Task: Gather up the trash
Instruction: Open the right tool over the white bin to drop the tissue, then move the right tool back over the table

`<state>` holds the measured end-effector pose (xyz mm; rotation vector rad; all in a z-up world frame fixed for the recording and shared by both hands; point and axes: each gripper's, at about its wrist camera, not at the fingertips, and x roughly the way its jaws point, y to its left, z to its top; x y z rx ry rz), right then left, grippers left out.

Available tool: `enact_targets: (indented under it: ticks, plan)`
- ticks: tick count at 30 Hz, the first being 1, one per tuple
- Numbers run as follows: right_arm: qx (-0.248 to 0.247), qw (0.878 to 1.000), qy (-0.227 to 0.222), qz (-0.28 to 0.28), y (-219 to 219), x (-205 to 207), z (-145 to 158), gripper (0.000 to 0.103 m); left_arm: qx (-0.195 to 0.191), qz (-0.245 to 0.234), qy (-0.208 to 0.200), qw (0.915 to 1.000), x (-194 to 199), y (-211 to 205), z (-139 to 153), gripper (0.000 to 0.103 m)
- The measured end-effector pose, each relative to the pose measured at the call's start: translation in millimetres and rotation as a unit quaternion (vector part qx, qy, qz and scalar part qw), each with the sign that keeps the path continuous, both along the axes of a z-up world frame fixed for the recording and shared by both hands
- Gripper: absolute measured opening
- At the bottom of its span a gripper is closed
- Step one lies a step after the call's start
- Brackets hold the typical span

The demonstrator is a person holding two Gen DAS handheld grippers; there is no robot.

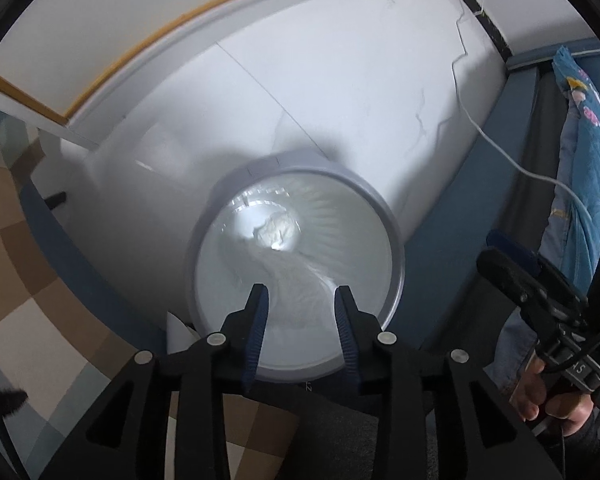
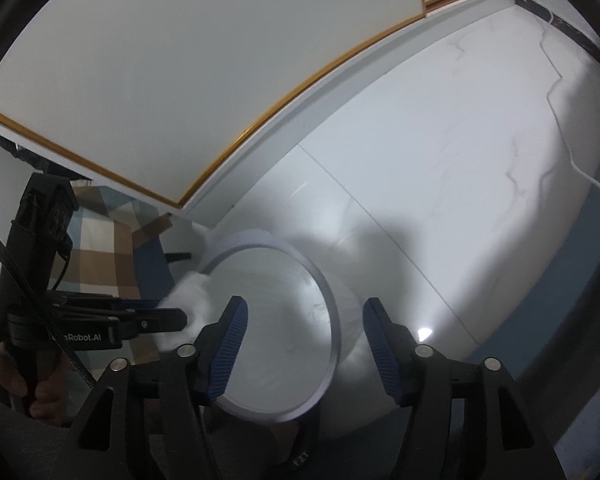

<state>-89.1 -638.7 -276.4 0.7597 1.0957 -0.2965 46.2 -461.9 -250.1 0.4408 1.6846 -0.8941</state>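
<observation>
A round bin with a grey rim (image 1: 396, 248) and a white liner stands on the pale floor. A crumpled white wad (image 1: 274, 232) lies at its bottom. My left gripper (image 1: 302, 292) hangs over the bin's near side, jaws apart, with a blurred white tissue (image 1: 300, 284) loose between the fingers. In the right wrist view the same bin's rim (image 2: 332, 308) lies under my right gripper (image 2: 304, 308), which is open and empty. There the left gripper (image 2: 180, 316) reaches in from the left with the white tissue (image 2: 190, 296) at its tips.
A white cabinet with gold trim (image 1: 148, 36) runs behind the bin. A checkered rug (image 1: 24, 264) lies to the left. A white cable (image 1: 496, 148) crosses the marble floor toward blue patterned bedding (image 1: 584, 152). A hand (image 1: 540, 396) holds the right gripper's handle.
</observation>
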Motion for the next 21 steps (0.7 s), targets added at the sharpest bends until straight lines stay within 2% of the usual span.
enact_targets:
  ticks: [3,7,9,13,18,19,20,21]
  plan:
    - [0.003,1.0,0.001,0.0,0,-1,2,0.064,-0.011,-0.003,-0.004,0.9999,0,2,7,0.04]
    - [0.005,1.0,-0.002,-0.003,1,-3,8,0.065,-0.031,-0.002,-0.035,0.9989,-1,6,24,0.044]
    - [0.002,1.0,-0.007,-0.004,3,-4,14,0.067,-0.042,0.011,-0.066,0.9969,2,11,36,0.044]
    - [-0.005,1.0,-0.018,-0.009,5,-5,31,0.075,-0.074,0.046,-0.126,0.9882,9,28,68,0.044]
    - [-0.033,0.998,-0.047,-0.016,6,-2,72,0.075,-0.113,0.099,-0.193,0.9696,18,57,116,0.044]
    - [-0.046,0.997,-0.058,-0.015,8,-1,86,0.078,-0.12,0.111,-0.207,0.9645,19,65,126,0.044]
    - [-0.055,0.996,-0.064,-0.015,10,-1,94,0.082,-0.127,0.12,-0.218,0.9603,20,71,134,0.047]
    - [-0.071,0.995,-0.075,-0.015,14,0,109,0.082,-0.132,0.132,-0.23,0.9551,20,78,143,0.053]
